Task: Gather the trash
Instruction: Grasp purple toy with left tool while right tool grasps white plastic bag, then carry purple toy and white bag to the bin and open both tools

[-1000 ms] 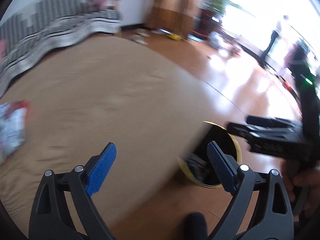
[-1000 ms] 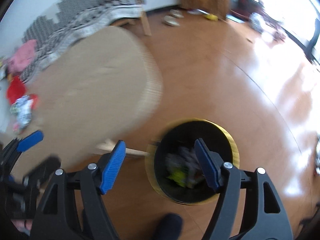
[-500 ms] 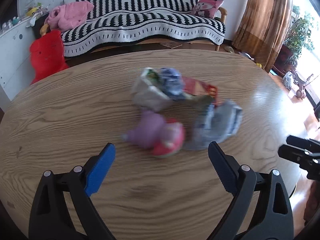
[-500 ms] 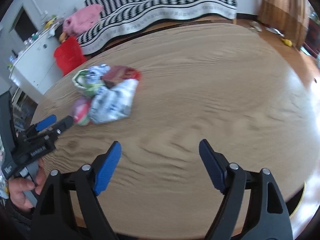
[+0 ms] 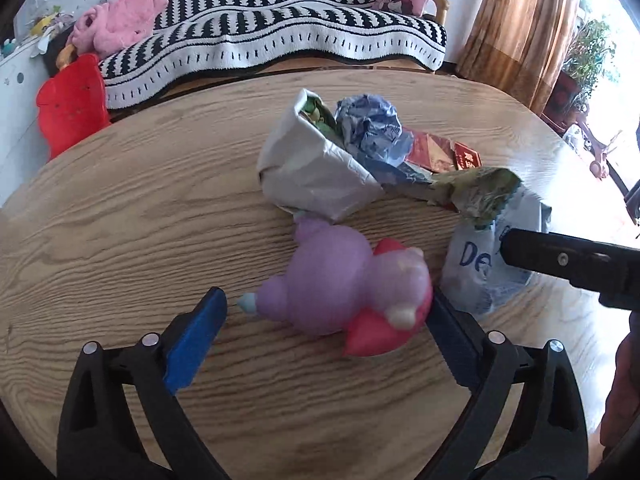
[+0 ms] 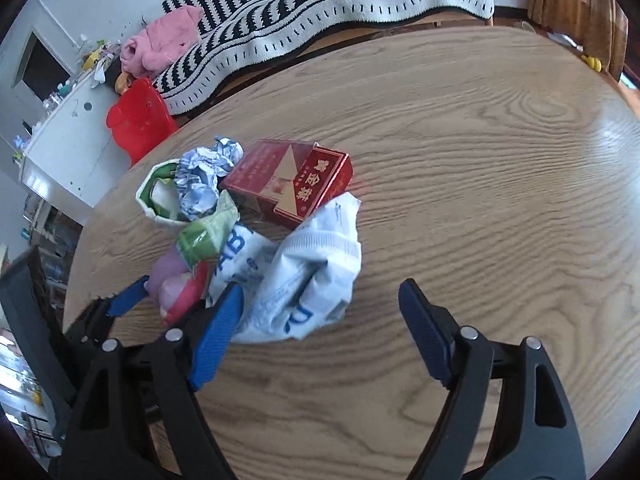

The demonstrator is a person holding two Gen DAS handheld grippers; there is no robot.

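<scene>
A pile of trash lies on the round wooden table [image 5: 120, 240]. A purple and pink soft toy-like lump [image 5: 344, 284] sits between the open fingers of my left gripper [image 5: 324, 336]. Behind it are a white carton [image 5: 316, 172], a crumpled blue paper ball [image 5: 370, 126], a red cigarette box [image 6: 296, 184], a green wrapper [image 6: 206, 232] and a white bag with blue letters [image 6: 304, 276]. My right gripper [image 6: 320, 332] is open, with the white bag's lower edge just inside its left finger; it also shows in the left wrist view [image 5: 568, 264].
A sofa with a black and white striped blanket [image 5: 280, 40] stands behind the table. A red plastic chair [image 5: 70, 104] and a white cabinet [image 6: 68, 148] are at the left. Brown curtains [image 5: 516, 28] hang at the right.
Both grippers have swung from the yellow-rimmed bin on the floor to the table and closed in on the trash pile. The left gripper now straddles the purple and pink lump.
</scene>
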